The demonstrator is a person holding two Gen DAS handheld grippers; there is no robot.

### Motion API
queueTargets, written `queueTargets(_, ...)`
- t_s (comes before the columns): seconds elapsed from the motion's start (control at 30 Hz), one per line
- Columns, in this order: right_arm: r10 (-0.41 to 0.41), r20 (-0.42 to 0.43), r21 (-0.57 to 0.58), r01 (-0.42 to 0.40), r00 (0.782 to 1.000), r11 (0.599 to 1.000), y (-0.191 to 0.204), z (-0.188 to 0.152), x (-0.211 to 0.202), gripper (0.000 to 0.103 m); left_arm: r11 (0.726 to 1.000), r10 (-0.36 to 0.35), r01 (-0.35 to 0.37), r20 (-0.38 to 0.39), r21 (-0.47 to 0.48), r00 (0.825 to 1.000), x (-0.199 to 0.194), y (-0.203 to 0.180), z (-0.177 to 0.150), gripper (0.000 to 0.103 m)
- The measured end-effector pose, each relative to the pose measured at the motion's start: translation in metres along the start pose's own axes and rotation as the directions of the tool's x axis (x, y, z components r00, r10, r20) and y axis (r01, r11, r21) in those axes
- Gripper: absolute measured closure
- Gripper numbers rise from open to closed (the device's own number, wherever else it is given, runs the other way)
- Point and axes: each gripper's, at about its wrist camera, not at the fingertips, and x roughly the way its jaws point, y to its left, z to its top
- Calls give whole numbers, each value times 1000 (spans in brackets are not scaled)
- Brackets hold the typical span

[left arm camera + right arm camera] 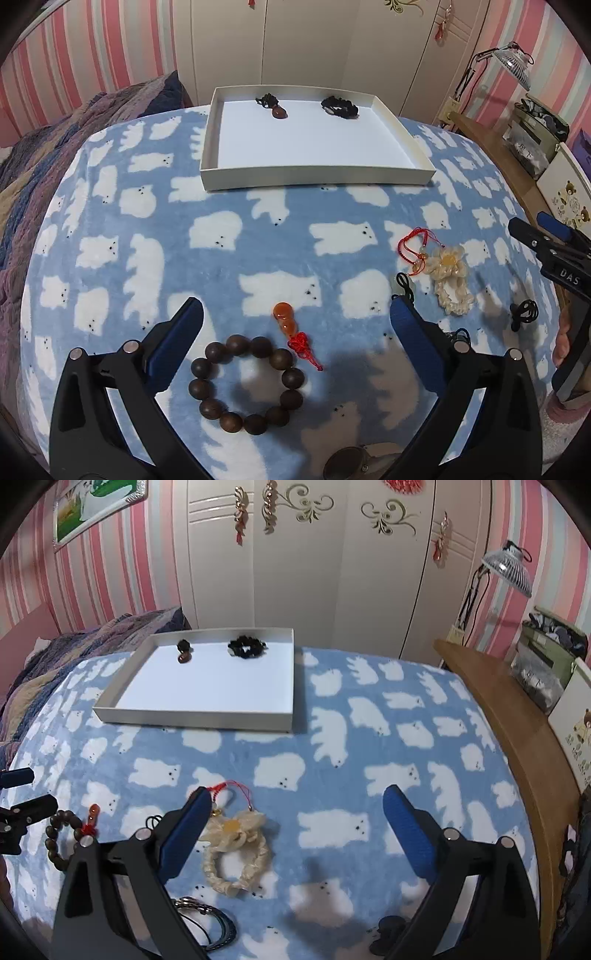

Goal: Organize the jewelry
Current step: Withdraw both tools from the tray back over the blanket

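Beads [245, 384] of dark wood form a bracelet lying on the blanket [221, 258] between the spread jaws of the left gripper [295, 317], nearer the left jaw and touched by neither. Just beyond the ring, an orange gourd [285, 320] with a red knot lies near the midline between the jaws. Past the right jaw's tip sit a black cord [404, 284] and a red cord [415, 245], with a cream flower bracelet [448, 280] outside that jaw.

From the right wrist, the right gripper [297, 805] also has its jaws spread and empty. That flower bracelet [236, 853] lies just inside the left jaw, its red cord [231, 790] at that jaw's tip. Dark coiled wires [210, 923] lie under the left jaw's arm, and a black piece [388, 930] sits low by the right jaw.

Far ahead of both pairs of jaws, a white tray [317, 173] holds a brown pendant [277, 109] and a black bracelet [340, 107] at its far wall.
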Motion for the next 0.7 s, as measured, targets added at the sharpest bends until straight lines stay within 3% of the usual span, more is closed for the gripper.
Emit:
queueTargets(0.43,12,-40,-6,-12,999,1000,5,-6,18,9,1000,-21,21,-33,-6,999,8,-1,-4,4)
queueTargets(0.7,4,-58,-20,-5,998,1000,11,-4,26,9,1000,-20,21,-85,16,996,26,-11,-16,16)
